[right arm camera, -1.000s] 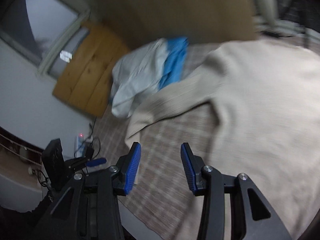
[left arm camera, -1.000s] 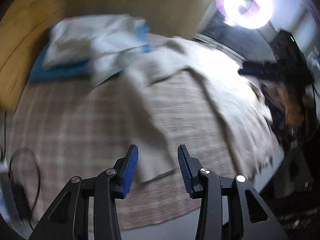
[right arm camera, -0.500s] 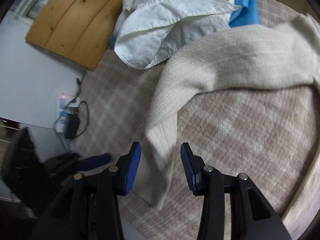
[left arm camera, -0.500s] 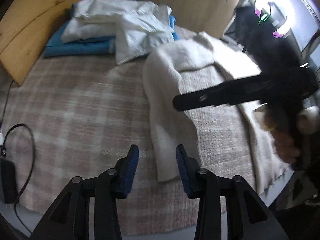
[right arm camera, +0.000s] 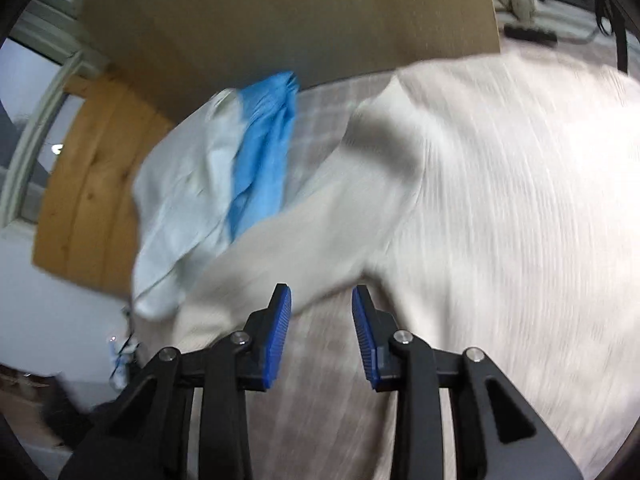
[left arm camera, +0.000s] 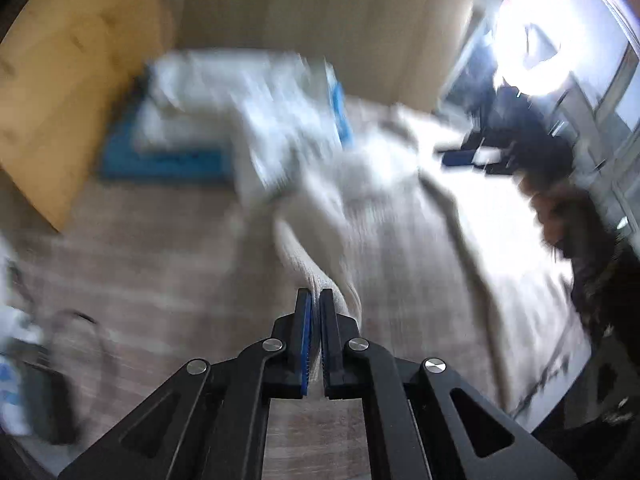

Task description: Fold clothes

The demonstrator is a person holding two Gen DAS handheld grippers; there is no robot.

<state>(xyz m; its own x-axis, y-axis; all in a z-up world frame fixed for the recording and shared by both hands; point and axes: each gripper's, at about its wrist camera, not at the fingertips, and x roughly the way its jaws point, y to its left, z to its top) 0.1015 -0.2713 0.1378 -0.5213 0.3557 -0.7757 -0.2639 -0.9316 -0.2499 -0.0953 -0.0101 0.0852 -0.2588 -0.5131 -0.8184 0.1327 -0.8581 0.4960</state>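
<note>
The cream knitted sweater (right arm camera: 500,184) lies spread over a checked bedcover (left arm camera: 160,280), one sleeve (left arm camera: 316,240) running toward the left gripper (left arm camera: 315,300). That gripper's blue pads are pressed together on the sleeve's cuff end, a sliver of knit showing between them. The right gripper (right arm camera: 321,300) hangs over the other sleeve (right arm camera: 296,248), its jaws a moderate width apart and closing, with no cloth between them. Beyond the sweater lie a white garment (right arm camera: 180,200) and a blue one (right arm camera: 264,148), beside a wooden board (right arm camera: 92,184). Both views are blurred.
</note>
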